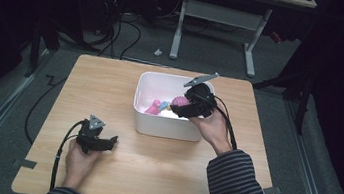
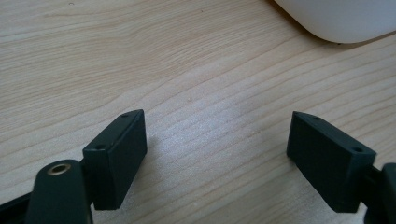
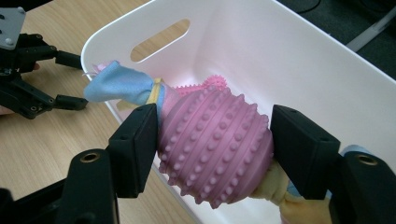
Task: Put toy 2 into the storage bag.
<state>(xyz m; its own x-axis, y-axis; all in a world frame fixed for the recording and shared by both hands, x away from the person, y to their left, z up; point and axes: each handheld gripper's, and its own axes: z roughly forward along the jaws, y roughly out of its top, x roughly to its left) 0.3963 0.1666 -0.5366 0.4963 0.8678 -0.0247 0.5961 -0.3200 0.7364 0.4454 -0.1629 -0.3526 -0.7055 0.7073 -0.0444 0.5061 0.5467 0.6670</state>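
Note:
A pink knobbly rubber ball (image 3: 215, 144) with blue (image 3: 121, 86) and yellow cloth tails sits between the pads of my right gripper (image 3: 214, 112), which is shut on it. The toy (image 1: 179, 101) hangs inside the white bin (image 1: 166, 126), near its right side, with the blue tail trailing left. My right gripper (image 1: 181, 106) reaches over the bin's right rim. My left gripper (image 1: 113, 141) rests low over the wooden table at the front left, jaws wide apart. In the left gripper view, that gripper (image 2: 217, 116) has only bare wood between its jaws.
The bin's white wall (image 3: 280, 56) has a handle slot, and a small spiky pink piece (image 3: 212, 84) shows behind the ball. A corner of the bin (image 2: 336, 18) lies ahead of the left gripper (image 3: 83, 81). Cables and a desk frame stand on the floor beyond the table.

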